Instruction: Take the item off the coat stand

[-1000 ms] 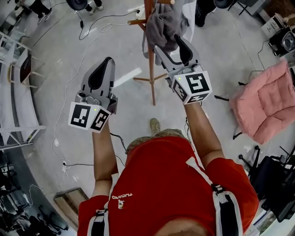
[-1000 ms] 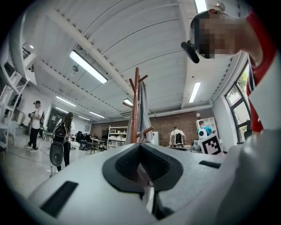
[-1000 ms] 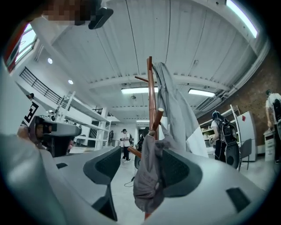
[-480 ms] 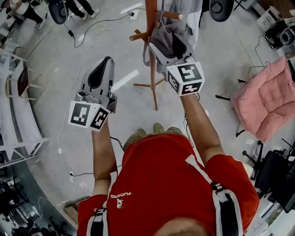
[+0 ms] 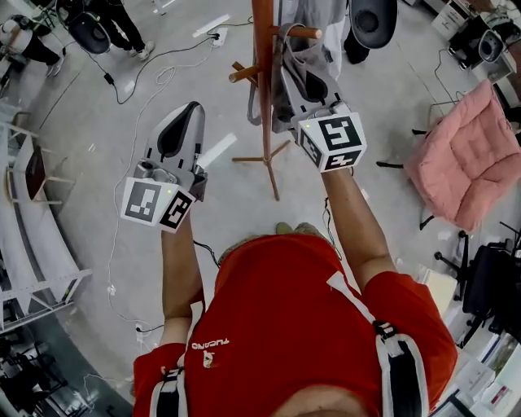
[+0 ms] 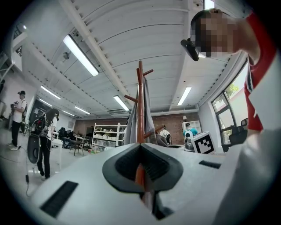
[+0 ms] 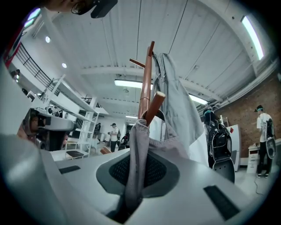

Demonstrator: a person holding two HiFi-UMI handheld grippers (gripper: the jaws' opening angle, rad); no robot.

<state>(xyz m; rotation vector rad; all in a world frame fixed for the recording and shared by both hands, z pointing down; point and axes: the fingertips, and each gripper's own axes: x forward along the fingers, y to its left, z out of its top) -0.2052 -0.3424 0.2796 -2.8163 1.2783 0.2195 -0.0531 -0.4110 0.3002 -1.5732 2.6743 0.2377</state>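
A brown wooden coat stand [image 5: 264, 89] rises from the floor ahead of me, its pole also showing in the right gripper view [image 7: 147, 83] and the left gripper view [image 6: 140, 110]. A grey garment [image 5: 295, 50] hangs from its pegs. My right gripper [image 5: 308, 80] reaches into the garment and is shut on a fold of the grey fabric [image 7: 134, 176], which runs up from the jaws to a peg. My left gripper [image 5: 181, 134] hovers left of the stand, apart from it, shut with nothing in it [image 6: 141, 149].
A pink cushioned chair [image 5: 468, 163] stands to the right. Cables [image 5: 122, 204] trail over the grey floor at left, beside white shelving [image 5: 32, 236]. People [image 5: 106, 20] stand at the far left, and dark equipment [image 5: 370, 16] sits behind the stand.
The right gripper's jaws, open around the garment before, have closed on a fold of it. The left gripper has barely moved.
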